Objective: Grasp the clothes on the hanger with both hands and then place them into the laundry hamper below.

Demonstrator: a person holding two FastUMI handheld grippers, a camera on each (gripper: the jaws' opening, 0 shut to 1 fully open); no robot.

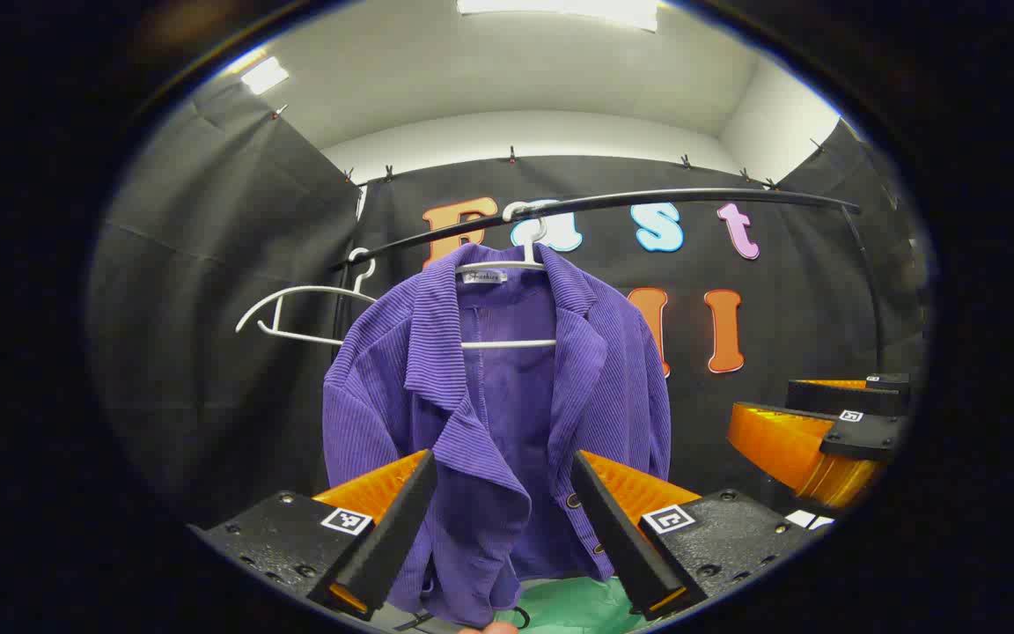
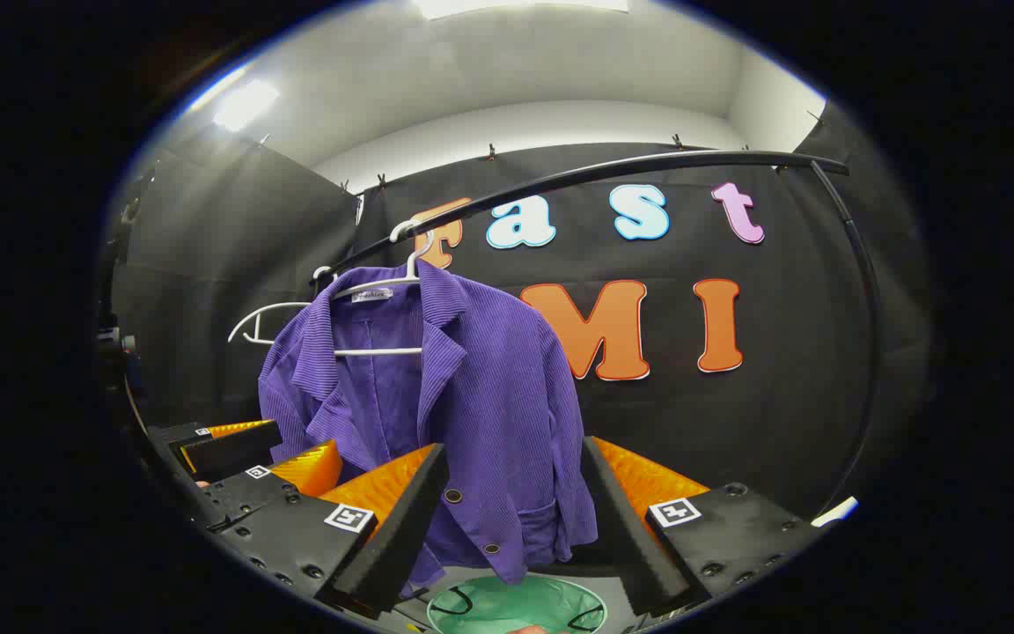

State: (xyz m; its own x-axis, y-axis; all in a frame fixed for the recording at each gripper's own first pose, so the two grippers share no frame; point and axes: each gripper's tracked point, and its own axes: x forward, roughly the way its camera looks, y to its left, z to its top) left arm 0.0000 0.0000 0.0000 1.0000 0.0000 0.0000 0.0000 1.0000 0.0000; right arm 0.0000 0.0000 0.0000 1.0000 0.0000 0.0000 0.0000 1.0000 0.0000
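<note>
Left gripper view: we see the purple jacket [image 1: 498,414] at centre frame, hanging on a white hanger [image 1: 511,264] from the black rail [image 1: 613,204]. Our left tool [image 1: 498,528] gapes wide around its lower front (whether touching, we cannot tell). Right gripper view has the right tool [image 2: 511,528] equally wide below the jacket, with the green hamper [image 2: 516,608] at bottom centre.

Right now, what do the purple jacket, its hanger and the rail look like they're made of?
Purple jacket: ribbed fabric, likely corduroy, matte, with fine parallel ridges and soft folds.
Hanger: white, smooth and thin, probably plastic or coated wire; the look leaves it open.
Rail: black tube with a slight sheen, probably painted metal.
</note>
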